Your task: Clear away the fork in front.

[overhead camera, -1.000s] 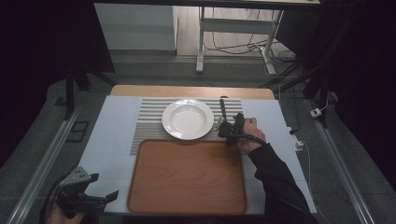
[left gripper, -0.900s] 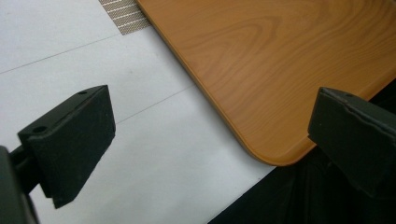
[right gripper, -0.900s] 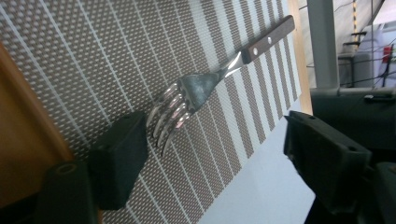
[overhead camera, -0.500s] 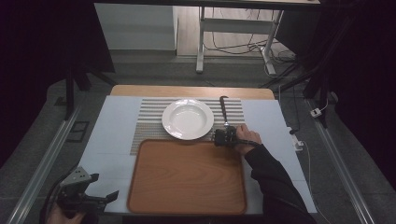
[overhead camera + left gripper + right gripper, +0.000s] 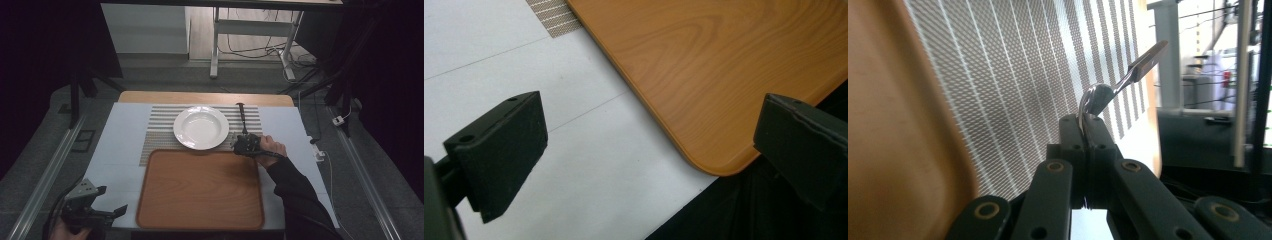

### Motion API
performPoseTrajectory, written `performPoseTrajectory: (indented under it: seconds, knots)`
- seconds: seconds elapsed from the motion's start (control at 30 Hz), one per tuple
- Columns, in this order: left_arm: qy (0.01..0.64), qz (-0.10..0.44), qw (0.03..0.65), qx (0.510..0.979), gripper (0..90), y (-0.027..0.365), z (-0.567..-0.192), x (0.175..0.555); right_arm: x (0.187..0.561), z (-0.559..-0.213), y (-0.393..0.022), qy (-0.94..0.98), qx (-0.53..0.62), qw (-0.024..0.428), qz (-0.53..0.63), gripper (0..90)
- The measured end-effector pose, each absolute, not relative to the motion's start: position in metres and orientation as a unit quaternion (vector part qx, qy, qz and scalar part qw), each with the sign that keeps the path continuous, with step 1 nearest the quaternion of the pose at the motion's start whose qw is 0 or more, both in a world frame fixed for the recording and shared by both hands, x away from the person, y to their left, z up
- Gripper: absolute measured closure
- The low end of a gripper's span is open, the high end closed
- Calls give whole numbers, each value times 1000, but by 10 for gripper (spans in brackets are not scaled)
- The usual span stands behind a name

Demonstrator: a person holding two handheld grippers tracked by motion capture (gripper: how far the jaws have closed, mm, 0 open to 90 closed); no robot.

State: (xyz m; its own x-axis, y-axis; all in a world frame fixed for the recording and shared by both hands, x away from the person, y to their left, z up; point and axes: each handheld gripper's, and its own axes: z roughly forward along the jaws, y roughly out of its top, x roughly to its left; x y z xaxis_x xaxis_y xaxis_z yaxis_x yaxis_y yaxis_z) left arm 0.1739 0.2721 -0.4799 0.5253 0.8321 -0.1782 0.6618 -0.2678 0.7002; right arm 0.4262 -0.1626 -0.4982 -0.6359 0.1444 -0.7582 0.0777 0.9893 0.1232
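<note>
Spoon [image 5: 1120, 80]: polished metal, curved bowl and slim flat handle; the bowl's edge is pinched between the right gripper's pads, handle angled up and away over the mat; in the high view [image 5: 242, 119] it lies along the mat just right of the plate
Right gripper [image 5: 1084, 131]: black, matte, bolted link arms; jaws have just been closing and now press together on the spoon's bowl; in the high view [image 5: 243, 144] it sits at the tray's far right corner
Left gripper [image 5: 649, 145]: two blocky black pads set wide apart with nothing between them, over the white table by the tray's rounded near corner; in the high view [image 5: 102, 207] at the table's near left edge
Tray [image 5: 200, 190]: smooth orange-brown wood grain, rounded corners, low rim, bare
Mat [image 5: 162, 122]: woven mesh, grey with pale stripes, under the plate and spoon
Plate [image 5: 201, 127]: white, round, glossy, wide rim, empty
Table [image 5: 120, 145]: flat white surface with thin seam lines
Change: a second ago the right gripper stood further along the spoon's handle with jaws apart; it is now at the near end, by the tray; left hand unmoved
</note>
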Motion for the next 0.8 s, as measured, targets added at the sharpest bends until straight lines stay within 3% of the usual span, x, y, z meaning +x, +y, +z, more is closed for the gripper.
performPoseTrajectory:
  seconds: [0.37, 0.8]
  knots:
    - [473, 110, 378, 788, 10, 272, -480, 174, 405, -469, -184, 905, 138, 372, 151, 900]
    - [465, 106, 380, 792, 0, 272, -480, 175, 376, -443, -210, 892, 203, 257, 312, 900]
